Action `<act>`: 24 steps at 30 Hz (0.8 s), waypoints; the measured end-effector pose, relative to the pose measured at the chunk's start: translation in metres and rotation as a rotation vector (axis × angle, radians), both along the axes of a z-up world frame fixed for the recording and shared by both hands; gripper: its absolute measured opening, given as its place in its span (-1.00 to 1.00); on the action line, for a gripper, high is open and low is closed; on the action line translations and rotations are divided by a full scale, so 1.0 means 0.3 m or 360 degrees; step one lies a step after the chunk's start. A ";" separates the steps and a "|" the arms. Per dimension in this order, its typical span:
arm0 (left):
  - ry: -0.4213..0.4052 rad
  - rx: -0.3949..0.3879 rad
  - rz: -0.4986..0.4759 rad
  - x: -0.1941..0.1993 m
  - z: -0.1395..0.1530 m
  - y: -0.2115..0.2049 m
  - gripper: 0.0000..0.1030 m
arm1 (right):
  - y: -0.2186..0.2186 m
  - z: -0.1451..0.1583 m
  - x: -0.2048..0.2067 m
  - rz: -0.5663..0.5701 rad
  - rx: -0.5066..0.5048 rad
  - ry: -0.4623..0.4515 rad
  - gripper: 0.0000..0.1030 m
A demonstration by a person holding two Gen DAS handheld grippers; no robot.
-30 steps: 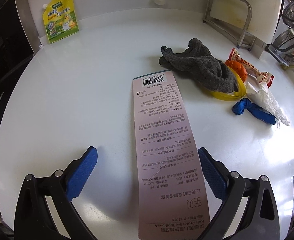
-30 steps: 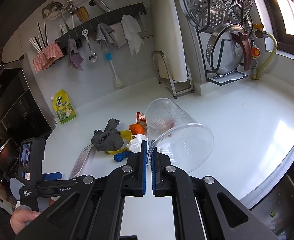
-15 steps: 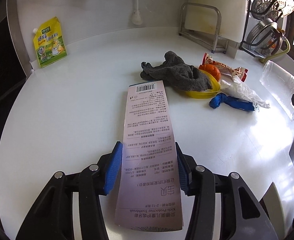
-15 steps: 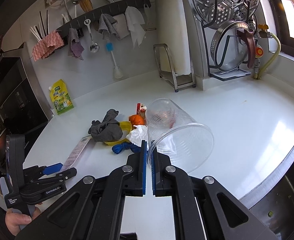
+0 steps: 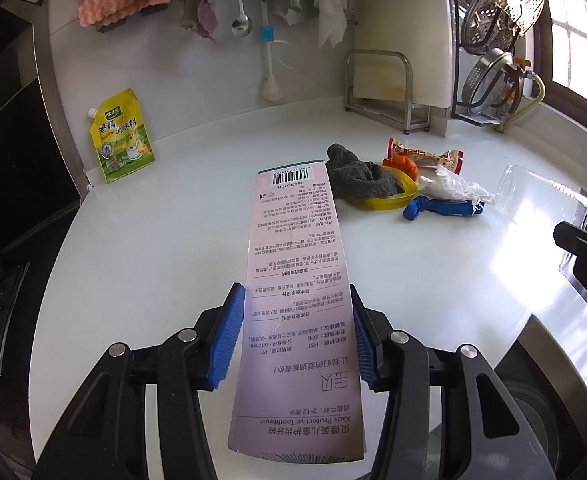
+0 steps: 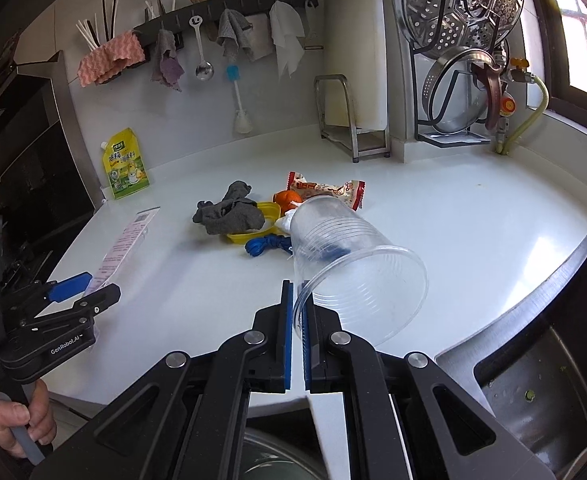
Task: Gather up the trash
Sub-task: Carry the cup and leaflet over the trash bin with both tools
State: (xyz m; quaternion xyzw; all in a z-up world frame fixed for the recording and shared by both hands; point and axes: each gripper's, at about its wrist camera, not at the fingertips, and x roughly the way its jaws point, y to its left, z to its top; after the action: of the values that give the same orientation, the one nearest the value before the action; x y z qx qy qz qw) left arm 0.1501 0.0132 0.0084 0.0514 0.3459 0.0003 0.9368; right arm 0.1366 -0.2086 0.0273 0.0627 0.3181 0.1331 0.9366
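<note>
left gripper (image 5: 297, 336) is clamped on the pink card (image 5: 297, 280); right gripper (image 6: 298, 332) pinches the cup (image 6: 353, 264) rim, above the counter (image 6: 453, 220).

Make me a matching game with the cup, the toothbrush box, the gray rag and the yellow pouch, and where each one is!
Things:
1. clear plastic cup
2. toothbrush box
3. gray rag
4. yellow pouch

Places:
A. leaning against the back wall
B. draped over a yellow lid
C. rim pinched by the right gripper
D. held between the left gripper's fingers

Pairs: 1-C, 2-D, 3-B, 4-A
</note>
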 end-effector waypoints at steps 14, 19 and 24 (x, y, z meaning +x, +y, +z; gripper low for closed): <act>-0.0020 -0.0039 -0.0178 -0.289 -0.005 -0.033 -0.06 | 0.075 -0.029 -0.341 -0.0106 0.0038 0.0013 -0.92; -0.0031 -0.0056 -0.0227 -0.410 -0.018 -0.049 -0.06 | 0.098 -0.061 -0.502 -0.0147 0.0047 0.0008 -0.92; 0.0028 -0.0114 -0.0286 -0.485 -0.053 -0.069 -0.05 | 0.100 -0.101 -0.606 -0.0143 0.0057 0.0061 -0.92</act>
State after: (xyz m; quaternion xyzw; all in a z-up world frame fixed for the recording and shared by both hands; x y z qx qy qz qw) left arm 0.0046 -0.0074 -0.0076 0.0486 0.3480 -0.0968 0.9312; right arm -0.0453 -0.1787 -0.0030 0.0963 0.3304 0.0954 0.9340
